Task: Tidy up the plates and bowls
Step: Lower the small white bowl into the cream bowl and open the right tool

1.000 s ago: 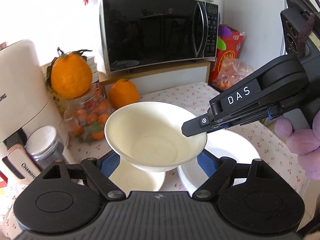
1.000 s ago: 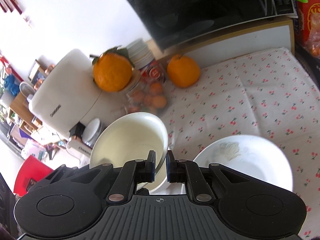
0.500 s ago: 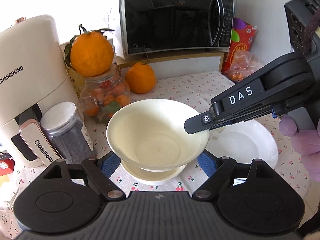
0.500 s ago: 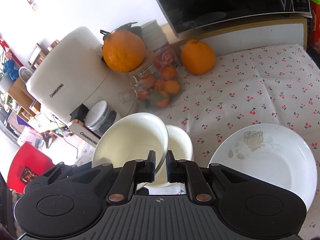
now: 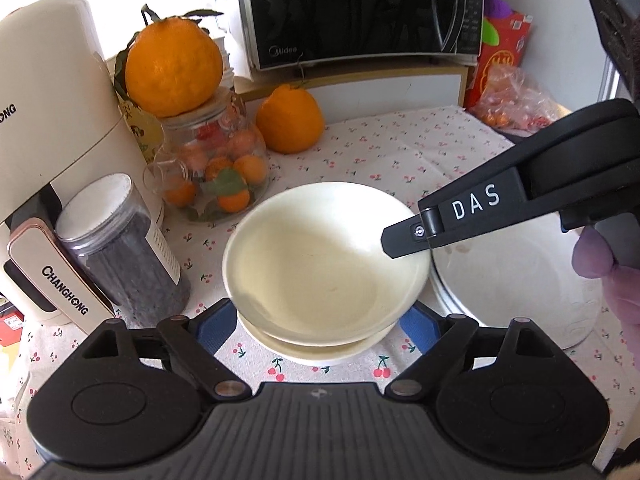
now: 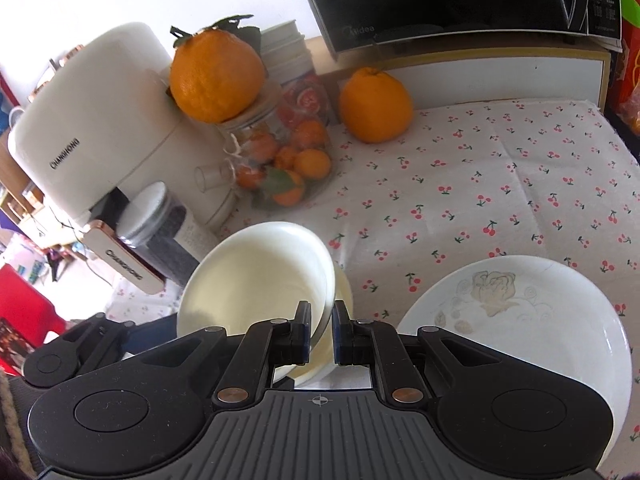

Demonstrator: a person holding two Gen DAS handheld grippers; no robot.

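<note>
A cream bowl [image 5: 326,256] is held by its rim in the right gripper [image 6: 322,332], whose fingers are clamped together on the rim's near-right side. It sits tilted over a second cream bowl [image 5: 316,350] that rests on the cherry-print tablecloth [image 6: 480,184], pretty much nested into it, though whether the two are actually touching can't be told. The left gripper [image 5: 316,320] is spread wide around the upper bowl with its jaws opening, and the blue pads [image 5: 218,320] don't seem to be pressed on it. A white plate with a faint flower print [image 6: 516,316] is parked just to the right of the bowls, toward the table's right edge. Behind the bowls, a glass jar of small oranges [image 5: 216,172] and a dark-filled jar [image 5: 124,248] are lined up beside a cream appliance [image 5: 52,132].
</note>
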